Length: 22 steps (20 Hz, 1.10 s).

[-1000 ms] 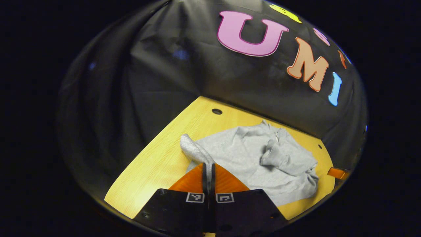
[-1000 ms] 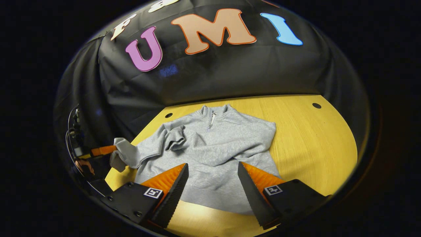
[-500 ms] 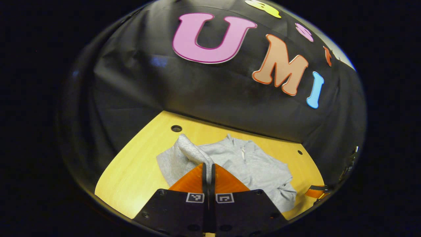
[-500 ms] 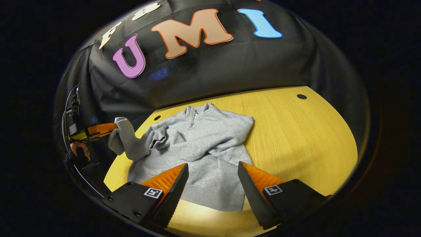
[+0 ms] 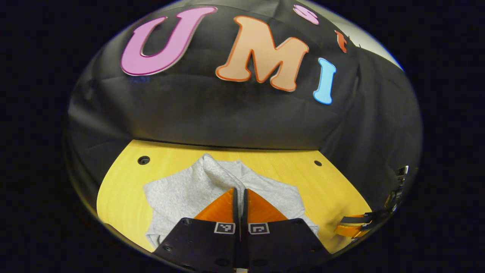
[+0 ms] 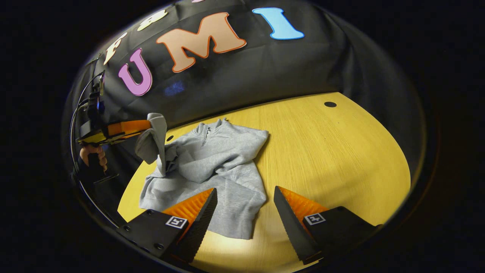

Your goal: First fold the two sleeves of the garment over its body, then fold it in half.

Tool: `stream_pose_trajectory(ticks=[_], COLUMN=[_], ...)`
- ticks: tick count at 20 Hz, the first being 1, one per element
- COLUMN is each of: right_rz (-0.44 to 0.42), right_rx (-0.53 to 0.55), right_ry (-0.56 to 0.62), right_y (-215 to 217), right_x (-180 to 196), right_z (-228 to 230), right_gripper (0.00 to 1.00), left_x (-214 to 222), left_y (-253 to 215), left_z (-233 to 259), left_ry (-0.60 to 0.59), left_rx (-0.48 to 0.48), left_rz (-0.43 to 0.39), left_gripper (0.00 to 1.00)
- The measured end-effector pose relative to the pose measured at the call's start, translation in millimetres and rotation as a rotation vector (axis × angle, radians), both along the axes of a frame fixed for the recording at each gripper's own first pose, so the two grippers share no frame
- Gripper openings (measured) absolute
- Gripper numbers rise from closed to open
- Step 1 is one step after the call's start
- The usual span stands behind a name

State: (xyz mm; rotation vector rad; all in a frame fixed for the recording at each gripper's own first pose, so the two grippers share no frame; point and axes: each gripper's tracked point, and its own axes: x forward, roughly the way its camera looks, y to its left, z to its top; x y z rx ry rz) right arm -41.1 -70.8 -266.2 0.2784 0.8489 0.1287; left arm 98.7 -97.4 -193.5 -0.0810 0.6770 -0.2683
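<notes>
A grey zip-neck sweatshirt (image 6: 223, 170) lies on the yellow wooden table (image 6: 341, 151), collar toward the black wall. My left gripper (image 5: 240, 190) is shut on one sleeve (image 5: 214, 172) and holds it up over the sweatshirt's body (image 5: 178, 191). In the right gripper view, that left gripper (image 6: 144, 127) hangs above the garment's left side with the sleeve (image 6: 153, 140) draping down from it, and a hand (image 6: 91, 153) grips its handle. My right gripper (image 6: 245, 194) stands open above the hem's right corner, holding nothing. The right gripper (image 5: 352, 227) also appears low at the right edge of the left gripper view.
The table has round holes near its back edge (image 6: 330, 104) (image 5: 143, 160) (image 5: 317, 163). Black cloth walls close in behind and on both sides. Bare tabletop stretches to the right of the sweatshirt (image 6: 322, 144).
My left gripper has lifted the sleeve higher and swung it in over the sweatshirt's body. The right gripper has drifted rightward off the garment and stays open.
</notes>
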Motion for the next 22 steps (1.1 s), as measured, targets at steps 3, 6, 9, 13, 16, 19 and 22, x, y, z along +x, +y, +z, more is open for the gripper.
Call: stream_pose_trajectory(ticks=[3, 6, 9, 13, 16, 19, 22], right_rz=[-0.009, -0.013, -0.009, 0.001, 0.011, 0.018, 0.019], right_rx=[0.0, -0.002, -0.001, 0.008, 0.018, 0.02, 0.018], right_ry=[0.01, 0.019, 0.024, 0.032, 0.043, 0.046, 0.045], right_y=[-8, -14, -16, -16, -13, -10, -6], right_x=[-4, -5, -3, 4, 6, 10, 11], right_z=[-3, -8, -11, -17, -20, -21, -23], right_gripper=[0.96, 0.96, 0.96, 0.96, 0.96, 0.96, 0.96], left_x=[0, -2, 1, 5, 10, 15, 12], left_y=[-36, -60, -81, -102, -127, -115, -72], left_z=[-26, -49, -71, -91, -77, -72, -60], left_ry=[0.046, 0.096, 0.127, 0.145, 0.1, 0.035, -0.002], left_rx=[0.003, 0.023, 0.055, 0.064, -0.033, -0.007, 0.078], left_rz=[-0.069, -0.133, -0.174, -0.189, -0.205, -0.182, -0.111], left_gripper=[0.0, 0.0, 0.0, 0.0, 0.05, 1.0, 0.97])
